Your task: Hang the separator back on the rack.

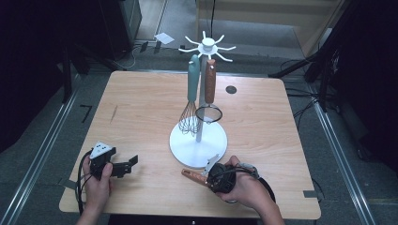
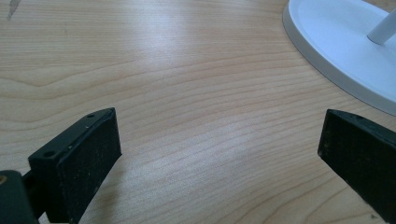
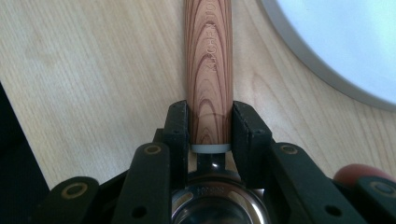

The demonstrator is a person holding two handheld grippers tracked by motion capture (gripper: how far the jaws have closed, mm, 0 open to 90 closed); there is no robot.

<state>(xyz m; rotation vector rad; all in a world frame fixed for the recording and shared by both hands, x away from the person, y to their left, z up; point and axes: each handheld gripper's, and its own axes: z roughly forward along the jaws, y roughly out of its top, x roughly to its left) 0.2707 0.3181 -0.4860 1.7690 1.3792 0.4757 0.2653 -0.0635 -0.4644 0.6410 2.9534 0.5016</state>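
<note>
High view. Wooden bench [image 1: 141, 103] with a white utensil stand [image 1: 199, 140] near its middle: round base, thin post, spoked hook head at the top. Two utensils hang from the hooks: a whisk [image 1: 191, 93] with a pale teal handle and a small strainer [image 1: 209, 91] with a wooden handle, side by side and close to the post. The left tool [image 1: 131, 162] rests at the near left of the bench, held in the person's left hand, jaws apart, nothing between them, well apart from the stand. The right tool [image 1: 206, 177] sits at the near edge just in front of the stand base, in the person's right hand. A wooden-handled utensil [image 1: 192, 175] lies flat on the bench there, handle end pointing left, its metal part running toward the base rim.

Left gripper view. Both black jaws stand wide, bare bench between them. Rim of the white stand base in the upper right corner, clear of the jaws.

Right gripper view. The jaws sit on either side of the wooden handle at its collar end, both pads touching the wood: closed on the handle. The handle runs straight ahead from the jaws, lying on the bench, with lettering stamped along it. The stand base curves past at upper right, just beside the handle, not touching it.
</note>
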